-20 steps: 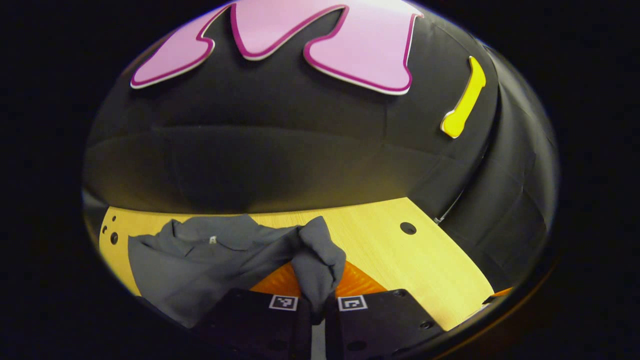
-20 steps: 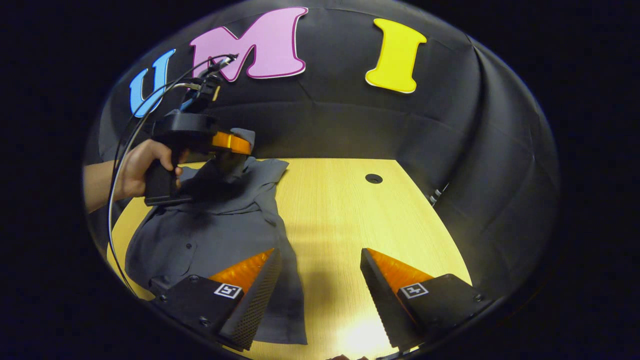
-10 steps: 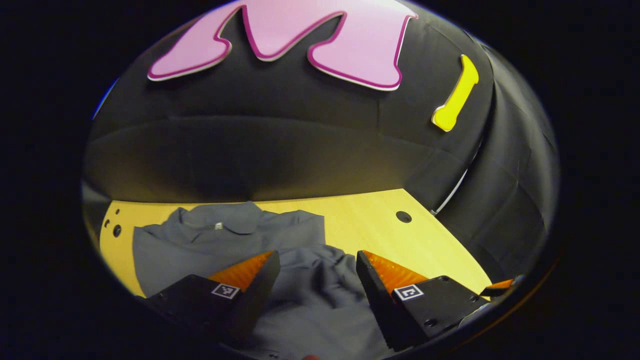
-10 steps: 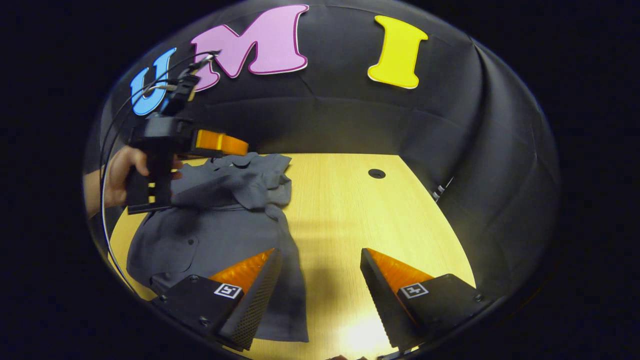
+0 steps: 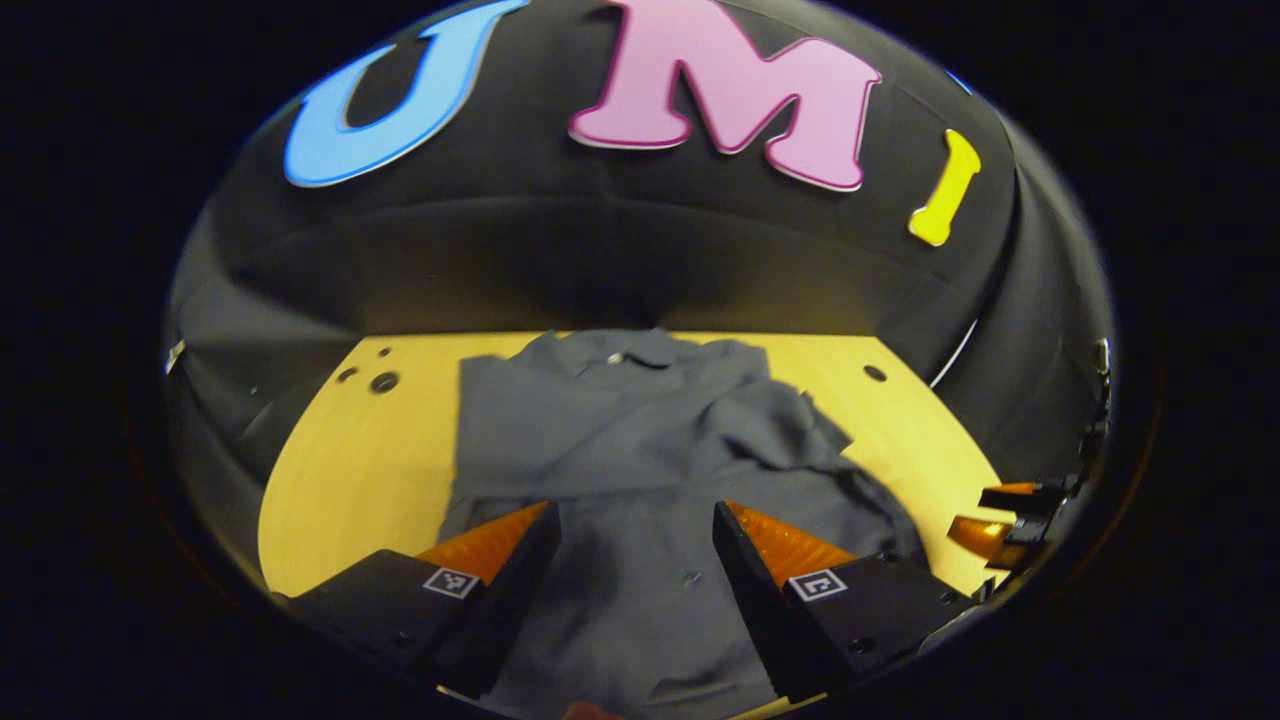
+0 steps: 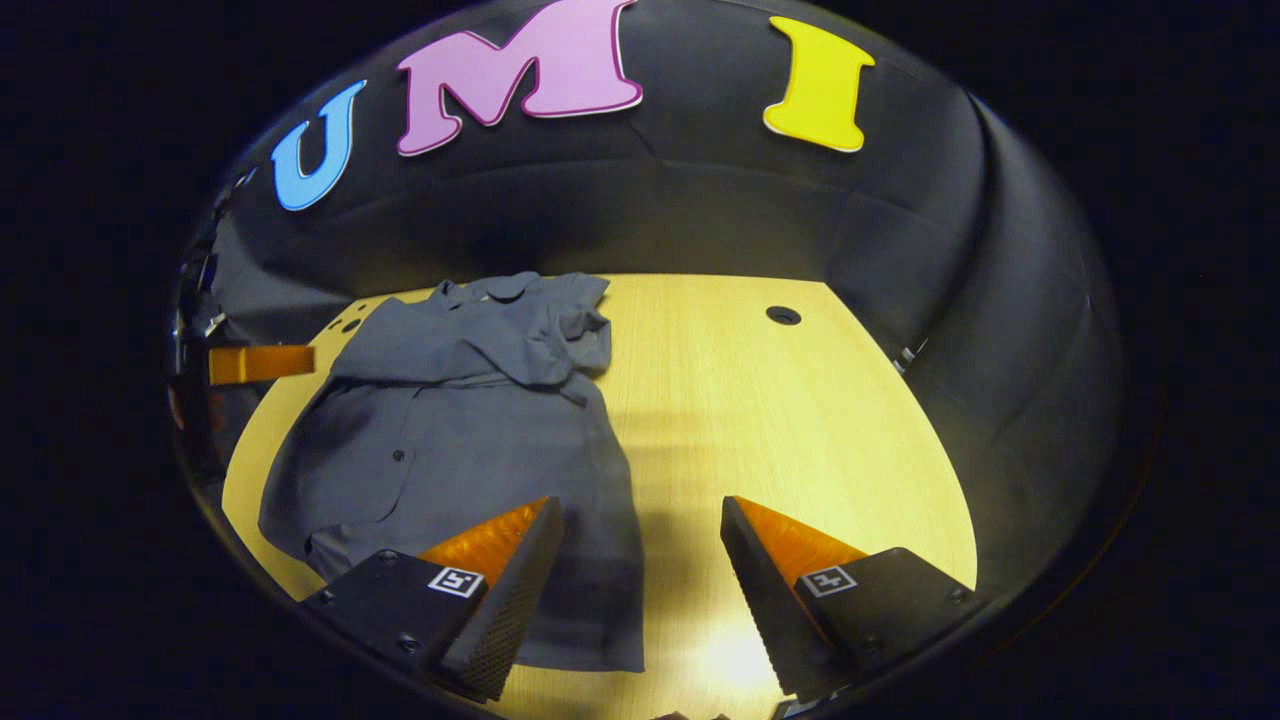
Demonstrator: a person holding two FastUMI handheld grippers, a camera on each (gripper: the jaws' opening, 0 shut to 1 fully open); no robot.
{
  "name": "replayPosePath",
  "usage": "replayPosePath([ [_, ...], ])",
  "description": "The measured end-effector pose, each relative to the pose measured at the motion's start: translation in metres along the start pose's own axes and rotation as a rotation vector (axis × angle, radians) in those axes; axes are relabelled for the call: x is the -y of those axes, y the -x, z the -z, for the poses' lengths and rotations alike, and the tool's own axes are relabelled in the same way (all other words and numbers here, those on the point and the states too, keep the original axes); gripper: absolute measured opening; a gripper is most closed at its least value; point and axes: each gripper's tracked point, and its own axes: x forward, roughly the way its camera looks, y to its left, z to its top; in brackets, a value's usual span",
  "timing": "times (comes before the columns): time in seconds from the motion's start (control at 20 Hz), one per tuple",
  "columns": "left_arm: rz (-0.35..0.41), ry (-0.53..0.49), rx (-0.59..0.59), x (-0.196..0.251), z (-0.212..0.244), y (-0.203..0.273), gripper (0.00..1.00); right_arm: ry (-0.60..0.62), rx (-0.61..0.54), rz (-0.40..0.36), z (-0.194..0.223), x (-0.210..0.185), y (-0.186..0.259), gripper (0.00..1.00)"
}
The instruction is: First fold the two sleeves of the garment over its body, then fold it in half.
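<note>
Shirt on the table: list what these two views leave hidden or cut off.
- Shirt hem, left gripper view: cut off at the bottom edge, behind the open left tool.
- Shirt's near left corner, right gripper view: hidden behind a finger of the open right tool.
- Sleeve folded on the body: what lies beneath is covered.

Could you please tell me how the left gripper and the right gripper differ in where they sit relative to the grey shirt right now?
The left gripper hangs over the grey shirt, cloth showing between its fingers; the right gripper is off the shirt's edge, mostly bare wooden table between its fingers. The left faces the collar head-on; the right sees the shirt off to one side. Both are open and hold nothing.
</note>
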Motion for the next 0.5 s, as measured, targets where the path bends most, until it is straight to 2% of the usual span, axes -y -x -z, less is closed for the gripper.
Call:
replayPosePath([
  [0.2,-0.111,0.05,-0.117,-0.065,0.082,0.038,0.96,0.014,-0.075,-0.022,0.031,-0.01,-0.004,0.99],
  [0.35,-0.174,0.096,-0.195,-0.09,0.13,0.058,0.96,0.024,-0.127,-0.024,0.052,-0.012,-0.009,0.99],
  [0.5,-0.197,0.119,-0.238,-0.104,0.158,0.068,0.96,0.032,-0.164,-0.016,0.068,-0.015,-0.012,0.99],
])
